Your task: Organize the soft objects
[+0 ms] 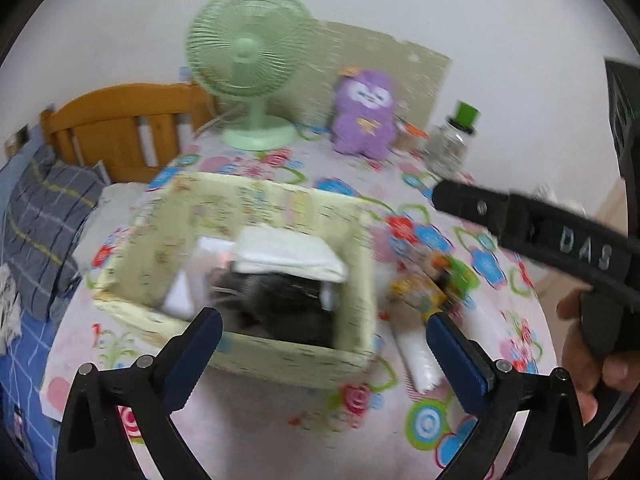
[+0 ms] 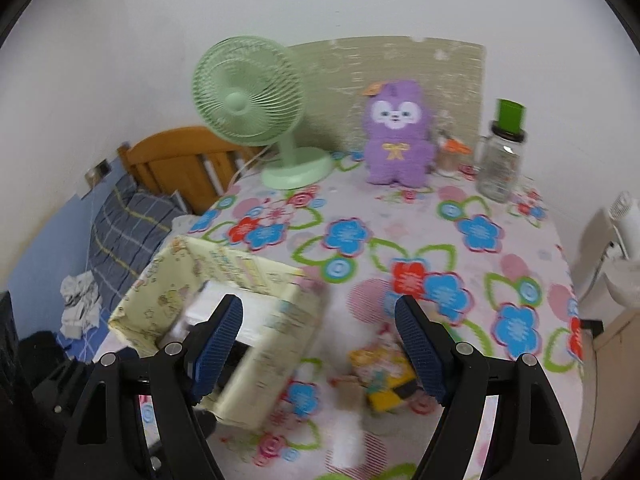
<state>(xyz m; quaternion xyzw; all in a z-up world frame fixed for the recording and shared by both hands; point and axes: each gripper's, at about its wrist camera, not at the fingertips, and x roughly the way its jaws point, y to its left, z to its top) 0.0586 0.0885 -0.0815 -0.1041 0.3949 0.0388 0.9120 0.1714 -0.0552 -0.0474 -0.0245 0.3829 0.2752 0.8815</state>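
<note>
A pale yellow fabric box (image 1: 280, 344) (image 2: 276, 344) stands on the flowered table. It holds folded white cloth (image 1: 288, 254) and dark fabric (image 1: 288, 304). My left gripper (image 1: 324, 332) is open and empty just above the box's near wall. My right gripper (image 2: 318, 320) is open and empty, above the box's right edge and a yellow soft packet (image 2: 384, 376) (image 1: 424, 292). A white roll (image 1: 416, 356) lies right of the box. A purple plush toy (image 1: 366, 114) (image 2: 398, 134) sits at the back. The right gripper's body (image 1: 540, 224) shows in the left wrist view.
A green desk fan (image 1: 248, 64) (image 2: 256, 108) and a glass jar with a green lid (image 1: 454, 136) (image 2: 502, 148) stand at the back. A wooden headboard (image 1: 120, 124) and bed with a plaid pillow (image 1: 44, 216) lie left of the table.
</note>
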